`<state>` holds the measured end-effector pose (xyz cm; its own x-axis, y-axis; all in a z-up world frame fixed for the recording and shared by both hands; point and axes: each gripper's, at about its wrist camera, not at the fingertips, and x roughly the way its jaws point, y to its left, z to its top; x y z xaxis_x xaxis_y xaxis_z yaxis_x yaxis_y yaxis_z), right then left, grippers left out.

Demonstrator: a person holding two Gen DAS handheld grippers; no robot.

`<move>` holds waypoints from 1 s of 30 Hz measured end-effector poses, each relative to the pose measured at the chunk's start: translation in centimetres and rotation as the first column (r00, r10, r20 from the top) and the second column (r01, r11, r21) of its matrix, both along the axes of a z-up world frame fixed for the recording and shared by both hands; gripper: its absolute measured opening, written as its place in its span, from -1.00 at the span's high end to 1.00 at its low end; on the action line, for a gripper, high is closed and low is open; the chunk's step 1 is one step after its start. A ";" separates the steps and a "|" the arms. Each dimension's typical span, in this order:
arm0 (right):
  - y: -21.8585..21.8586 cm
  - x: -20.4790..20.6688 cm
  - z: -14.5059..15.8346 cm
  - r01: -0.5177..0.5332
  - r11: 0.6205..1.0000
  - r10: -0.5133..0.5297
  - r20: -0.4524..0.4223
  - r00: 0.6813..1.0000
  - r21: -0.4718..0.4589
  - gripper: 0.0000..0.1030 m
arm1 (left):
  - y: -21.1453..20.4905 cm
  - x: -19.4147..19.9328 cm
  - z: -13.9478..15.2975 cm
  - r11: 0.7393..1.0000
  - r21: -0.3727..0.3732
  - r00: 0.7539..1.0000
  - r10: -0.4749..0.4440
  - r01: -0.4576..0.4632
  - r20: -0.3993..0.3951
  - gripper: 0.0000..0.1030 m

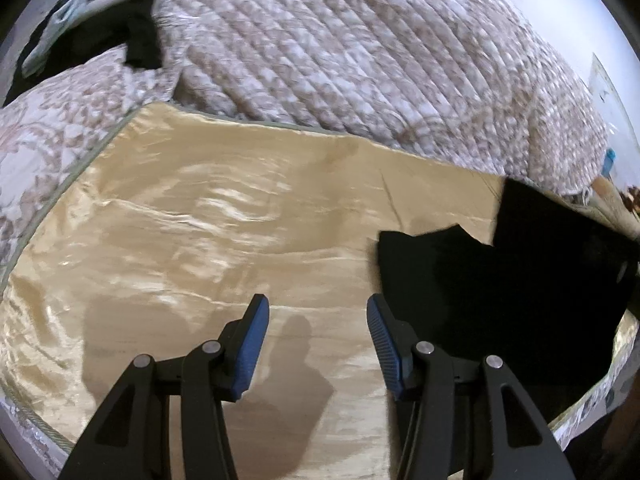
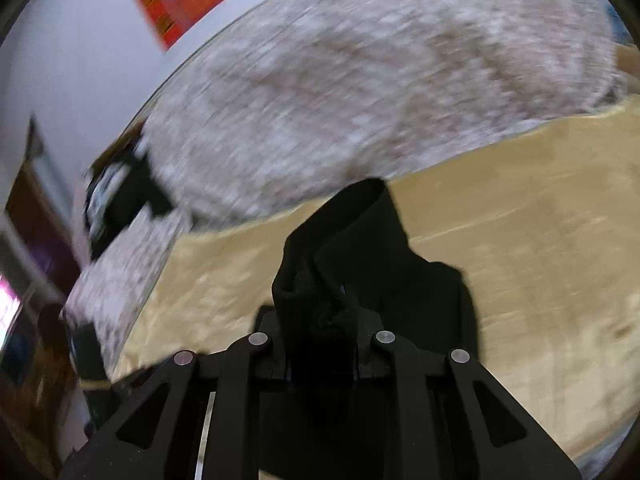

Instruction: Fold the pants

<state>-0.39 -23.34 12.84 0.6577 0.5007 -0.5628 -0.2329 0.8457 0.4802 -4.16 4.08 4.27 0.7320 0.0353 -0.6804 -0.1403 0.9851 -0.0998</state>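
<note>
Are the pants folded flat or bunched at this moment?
Bunched. The right gripper is shut on a gathered wad of the pants, which lie crumpled on the satin sheet; no neat fold shows.

Open gold sheet (image 1: pixel 200 240) ahead of the fingers — bunched quilt (image 1: pixel 340 60) behind, black pants (image 1: pixel 500 288) rightward.

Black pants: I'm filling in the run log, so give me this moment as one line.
left gripper open, empty | right gripper shut on black pants | pants partly lifted above gold sheet | quilt behind
</note>
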 end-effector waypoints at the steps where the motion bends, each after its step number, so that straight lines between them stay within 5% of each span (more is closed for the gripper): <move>1: 2.0 -0.1 -0.6 -0.060 0.998 0.060 -0.012 0.998 -0.016 0.63 | 0.4 0.0 0.1 1.000 -0.006 1.000 0.012 -0.012 0.000 -0.04; 8: 8.2 -1.0 -7.3 -0.247 0.963 0.232 -0.138 0.963 -0.107 0.62 | 1.3 -0.3 0.4 0.999 -0.025 0.999 0.031 -0.031 0.007 -0.04; 14: 9.0 -1.7 -3.8 -0.238 0.959 0.233 -0.049 0.971 -0.155 0.62 | 1.6 -0.5 0.8 0.999 -0.040 0.999 0.034 -0.033 0.020 -0.04; 19: 11.5 -2.4 -7.2 -0.292 0.931 0.272 -0.117 0.955 -0.218 0.58 | 2.0 -0.7 0.7 0.998 -0.042 0.999 0.048 -0.047 0.018 -0.04; 21: 11.6 -3.1 -7.0 -0.284 0.933 0.276 -0.070 0.959 -0.222 0.29 | 2.2 -0.7 0.6 0.998 -0.044 0.998 0.053 -0.052 0.015 -0.04; 24: 12.0 -3.7 -6.6 -0.335 0.924 0.328 -0.073 0.942 -0.182 -0.02 | 2.3 -0.6 0.5 0.997 -0.049 0.999 0.053 -0.052 0.012 -0.04; 30: 10.8 -5.2 -4.1 -0.411 0.909 0.411 -0.006 0.911 -0.069 -0.03 | 2.1 -0.8 0.6 0.998 -0.048 0.999 0.048 -0.047 0.019 -0.04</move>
